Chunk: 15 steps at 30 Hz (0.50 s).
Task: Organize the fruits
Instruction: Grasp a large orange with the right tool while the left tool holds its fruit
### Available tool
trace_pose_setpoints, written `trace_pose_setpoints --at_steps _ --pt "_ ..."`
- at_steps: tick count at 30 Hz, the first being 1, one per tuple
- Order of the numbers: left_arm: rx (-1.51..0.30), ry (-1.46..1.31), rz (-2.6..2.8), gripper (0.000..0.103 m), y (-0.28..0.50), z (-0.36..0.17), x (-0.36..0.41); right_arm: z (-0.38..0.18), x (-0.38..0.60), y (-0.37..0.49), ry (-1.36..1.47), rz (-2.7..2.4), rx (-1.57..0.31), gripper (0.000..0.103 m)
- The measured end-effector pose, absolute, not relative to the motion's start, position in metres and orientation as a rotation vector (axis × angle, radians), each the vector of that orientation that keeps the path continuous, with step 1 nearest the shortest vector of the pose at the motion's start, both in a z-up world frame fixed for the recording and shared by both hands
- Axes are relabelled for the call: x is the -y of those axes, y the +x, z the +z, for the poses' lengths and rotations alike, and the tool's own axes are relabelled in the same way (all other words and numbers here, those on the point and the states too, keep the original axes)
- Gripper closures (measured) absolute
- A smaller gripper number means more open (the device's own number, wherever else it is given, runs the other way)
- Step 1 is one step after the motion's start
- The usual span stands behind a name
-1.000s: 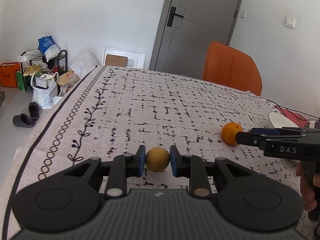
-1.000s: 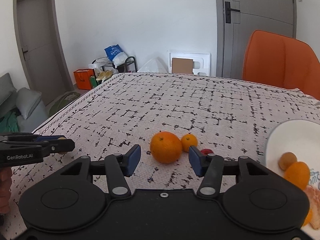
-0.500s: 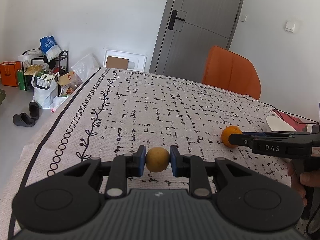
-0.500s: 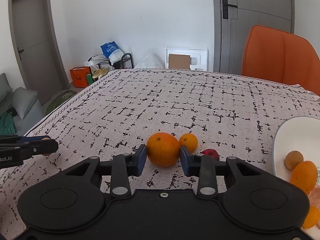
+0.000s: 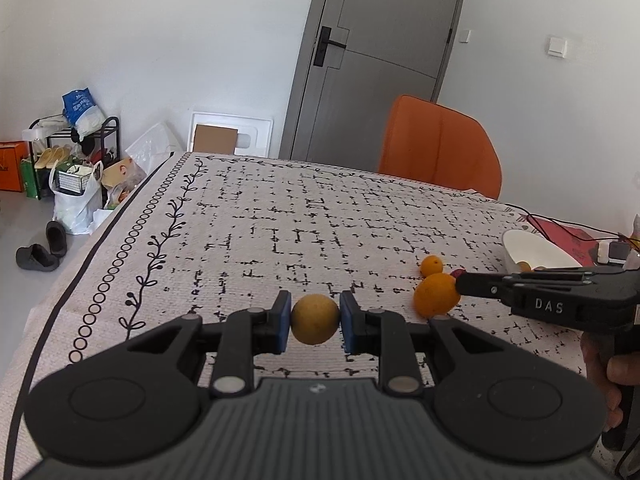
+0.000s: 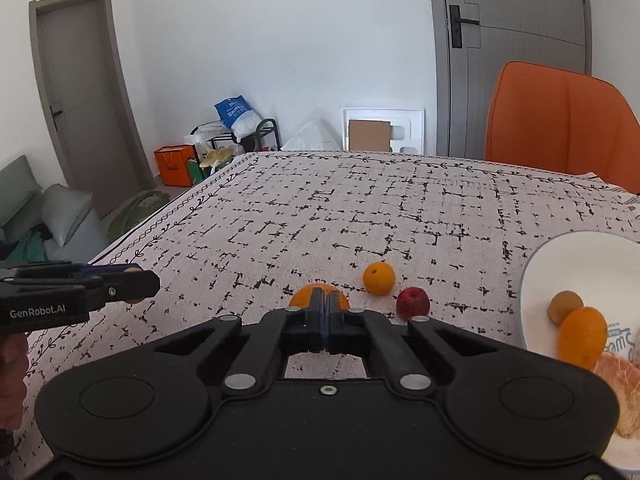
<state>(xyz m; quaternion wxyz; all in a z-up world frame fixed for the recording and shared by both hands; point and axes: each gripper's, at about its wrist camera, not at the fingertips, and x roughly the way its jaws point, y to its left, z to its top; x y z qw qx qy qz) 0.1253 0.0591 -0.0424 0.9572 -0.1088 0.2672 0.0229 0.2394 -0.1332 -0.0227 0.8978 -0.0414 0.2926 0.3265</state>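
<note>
My left gripper (image 5: 315,320) is shut on a round yellow-brown fruit (image 5: 315,319), held just above the patterned tablecloth (image 5: 280,232). My right gripper (image 6: 322,304) is closing fully; its blue pads meet with nothing between them. A large orange (image 6: 319,295) lies on the cloth just beyond its fingertips, partly hidden by them. In the left wrist view the right gripper (image 5: 464,282) tip touches that large orange (image 5: 436,300). A small orange (image 6: 379,278) and a red fruit (image 6: 413,303) lie to the right of it.
A white bowl (image 6: 536,280) at the right holds a brown fruit (image 6: 565,307), an orange (image 6: 582,336) and a netted peeled citrus (image 6: 616,392). An orange chair (image 6: 560,120) stands behind the table. Cables and a red item (image 5: 560,232) lie near the bowl.
The right jaws were around the large orange and have closed completely; the orange now sits beyond the tips, not held. The left gripper keeps its fruit and has shifted slightly.
</note>
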Motion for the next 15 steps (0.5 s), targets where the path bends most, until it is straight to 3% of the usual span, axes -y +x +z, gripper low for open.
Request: trace_pose_setpoints --at_steps 4,13,15 --pt "-0.545 -0.219 0.051 0.079 0.1247 -0.0433 -0.0593 -0.023 0.1325 0.2363 -0.088 0.689 -0.612 0.102" --pt "-0.553 -0.229 0.058 0.079 0.1257 -0.0476 -0.0654 -0.0291 0.1269 0.2384 -0.085 0.68 -0.631 0.054" --pt "-0.556 -0.231 0.062 0.079 0.1256 -0.0492 -0.0678 -0.0304 0.1238 0.2399 -0.093 0.68 -0.626 0.051"
